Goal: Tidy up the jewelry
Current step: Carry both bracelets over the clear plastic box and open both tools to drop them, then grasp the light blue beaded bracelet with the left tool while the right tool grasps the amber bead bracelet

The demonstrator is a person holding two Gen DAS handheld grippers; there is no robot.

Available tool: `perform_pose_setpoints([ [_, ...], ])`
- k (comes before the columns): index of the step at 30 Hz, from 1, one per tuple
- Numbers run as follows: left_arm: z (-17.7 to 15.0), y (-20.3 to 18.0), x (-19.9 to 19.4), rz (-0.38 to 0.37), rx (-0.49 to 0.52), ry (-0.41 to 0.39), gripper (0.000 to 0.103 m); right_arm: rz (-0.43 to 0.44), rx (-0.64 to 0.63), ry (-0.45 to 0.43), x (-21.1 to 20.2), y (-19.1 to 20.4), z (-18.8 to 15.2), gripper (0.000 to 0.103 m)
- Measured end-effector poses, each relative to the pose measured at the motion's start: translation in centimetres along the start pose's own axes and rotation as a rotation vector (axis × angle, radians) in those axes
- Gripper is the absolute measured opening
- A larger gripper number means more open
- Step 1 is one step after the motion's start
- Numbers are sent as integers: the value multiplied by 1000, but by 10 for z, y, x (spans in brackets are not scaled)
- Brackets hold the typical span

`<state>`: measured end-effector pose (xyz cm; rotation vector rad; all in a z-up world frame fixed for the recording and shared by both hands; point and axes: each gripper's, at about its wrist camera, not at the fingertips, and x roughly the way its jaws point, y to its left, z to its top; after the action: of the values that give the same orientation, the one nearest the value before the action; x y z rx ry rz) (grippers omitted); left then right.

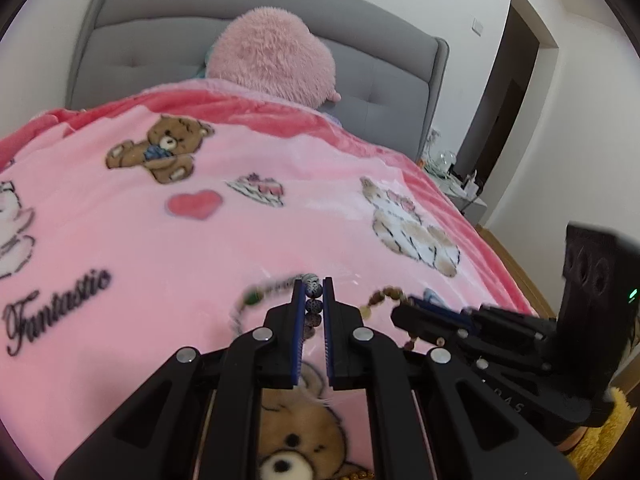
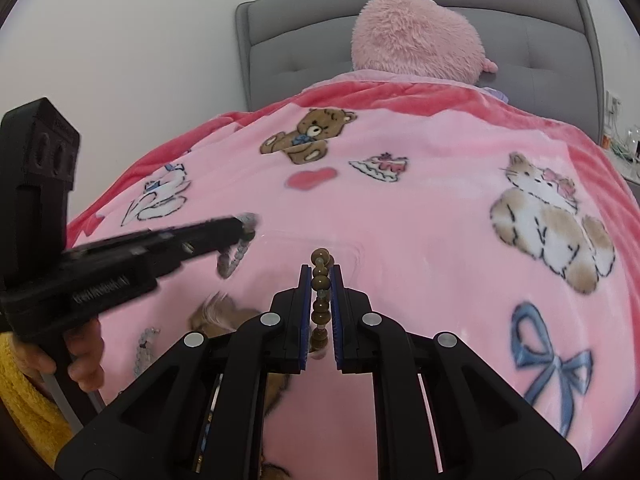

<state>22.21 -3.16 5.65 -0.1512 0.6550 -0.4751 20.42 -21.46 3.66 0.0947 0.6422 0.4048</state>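
1. The left claw (image 1: 314, 284) is clamped on a speckled grey bead bracelet (image 1: 313, 306); its loop hangs ahead and to the left of the jaws, above the pink blanket (image 1: 140, 240) on the bed.
2. The right claw (image 2: 321, 268) is pinched shut on a brown bead bracelet (image 2: 321, 290), the beads lined up between the pads.
3. Both strands look light and floppy, with hard, smooth beads that could roll; gripping across several beads suits them.
4. Count: two held bracelets, plus one pale bead strand (image 2: 143, 346) lying low and left of the right claw.
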Motion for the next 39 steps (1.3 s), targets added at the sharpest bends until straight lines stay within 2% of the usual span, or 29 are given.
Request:
perform_pose_setpoints([
  [2, 10, 0, -15, -33, -3, -38, 8, 7, 18, -4, -1, -3, -1, 9],
  [6, 30, -12, -36, -51, 35, -99, 8, 13, 41, -13, -2, -6, -2, 9],
  [8, 36, -15, -35, -55, 38, -102, 8, 15, 45, -16, -2, -6, -1, 9],
  [13, 29, -13, -16, -39, 38, -37, 8, 14, 35, -15, -6, -4, 0, 9],
  [21, -6, -8, 13, -42, 11, 69, 8, 5, 21, 17, -2, -5, -3, 9],
  [28, -19, -5, 25, -11, 18, 116, 8, 7, 20, 71, 6, -6, -13, 9],
  [35, -22, -3, 26, -1, 23, 132, 8, 19, 14, 74, 4, -1, -14, 10],
  [36, -22, -2, 25, 1, 22, 127, 8, 23, 9, 68, 2, 1, -13, 14],
  [37, -21, -2, 23, 1, 19, 123, 9, 22, 8, 60, 0, 1, -12, 22],
  [39, -19, 0, 20, -3, 8, 119, 13, 24, 15, 41, -6, 1, -7, 27],
])
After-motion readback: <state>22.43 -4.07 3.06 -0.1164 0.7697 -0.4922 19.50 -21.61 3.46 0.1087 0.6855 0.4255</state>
